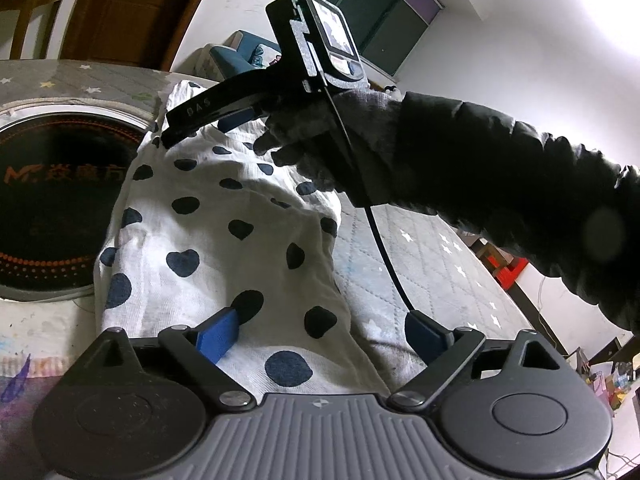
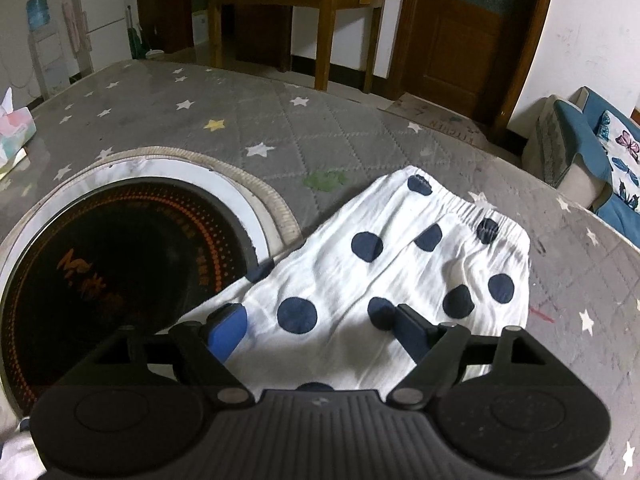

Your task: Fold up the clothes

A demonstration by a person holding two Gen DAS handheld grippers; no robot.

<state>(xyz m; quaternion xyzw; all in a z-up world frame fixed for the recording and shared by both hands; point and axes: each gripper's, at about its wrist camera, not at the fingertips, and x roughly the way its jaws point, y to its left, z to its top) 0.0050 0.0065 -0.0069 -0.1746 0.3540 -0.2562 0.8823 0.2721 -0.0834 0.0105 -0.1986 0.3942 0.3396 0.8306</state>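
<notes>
**Operator:** Fabric first: the white garment (image 1: pixel 224 248) with navy dots and hearts lies rumpled on the gray star-print desk (image 1: pixel 440 264), one edge draped over the rim of the round black cooktop (image 1: pixel 56 200) set into it.

**Partner:** What is your left tool doing?

**Operator:** My left tool (image 1: pixel 320 338) sits low over the near end of the garment, jaws spread wide, the cloth bunched up between the blue pads (image 1: pixel 218 336) but not pinched.

**Partner:** And the right one?

**Operator:** From the left wrist view I see my right tool (image 1: pixel 224 114) at the far end of the garment, held by a gloved hand (image 1: pixel 320 148) in a dark puffy sleeve, with a black cable (image 1: pixel 384 248) hanging from it. From its own camera, the right tool (image 2: pixel 316 330) is released too, fingers apart over the cloth, blue pad (image 2: pixel 226 330) resting just above it.

**Partner:** Where is the waistband?

**Operator:** The elastic waistband (image 2: pixel 472 210) lies at the far end in the right wrist view, flat on the desk, beside the cooktop. A wooden table (image 2: pixel 296 4) and a door (image 2: pixel 468 28) stand beyond.
</notes>
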